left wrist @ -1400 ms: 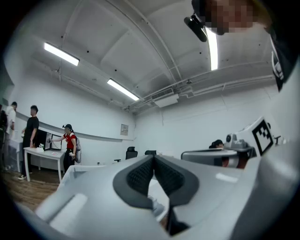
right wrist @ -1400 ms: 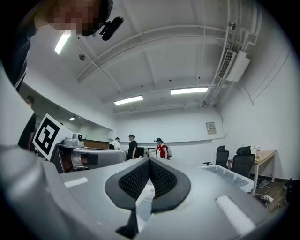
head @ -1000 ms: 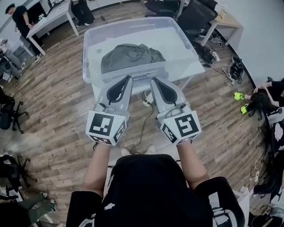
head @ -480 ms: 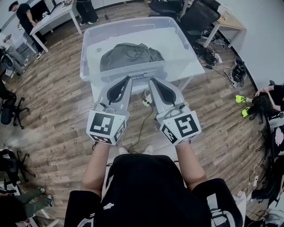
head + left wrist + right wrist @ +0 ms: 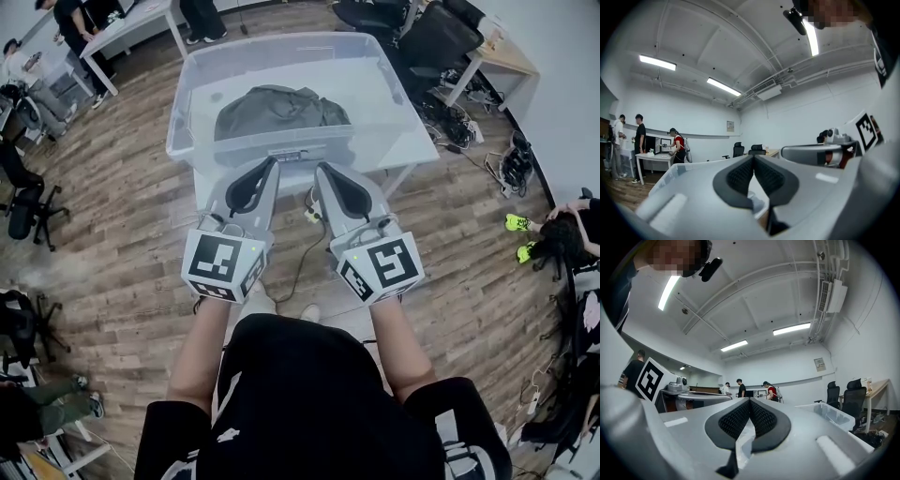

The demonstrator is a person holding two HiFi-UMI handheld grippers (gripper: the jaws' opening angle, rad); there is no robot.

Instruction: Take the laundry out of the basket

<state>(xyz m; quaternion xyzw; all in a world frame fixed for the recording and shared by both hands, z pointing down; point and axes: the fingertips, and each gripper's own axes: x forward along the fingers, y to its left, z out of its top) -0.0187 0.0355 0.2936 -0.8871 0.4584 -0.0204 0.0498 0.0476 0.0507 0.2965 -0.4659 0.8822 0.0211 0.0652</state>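
Observation:
A clear plastic basket [image 5: 192, 103] stands on a white table ahead of me, with a crumpled olive-green garment [image 5: 279, 111] lying in it. My left gripper [image 5: 272, 164] and right gripper [image 5: 321, 169] are held side by side just short of the basket's near wall, both shut with nothing between the jaws. In the left gripper view the left gripper [image 5: 753, 157] points level over the basket's rim [image 5: 675, 171], pads touching. The right gripper [image 5: 749, 401] looks slightly upward in its own view, with the basket's corner [image 5: 832, 414] at the right.
The white table [image 5: 412, 141] carries the basket. A cable and power strip [image 5: 307, 214] lie on the wooden floor under the grippers. Office chairs [image 5: 427, 33] and a desk stand at the far right; people stand by a desk [image 5: 131, 23] at the far left.
Both grippers and the view have drifted a little toward the basket, which now sits slightly lower and nearer in the head view. Both jaws stay shut.

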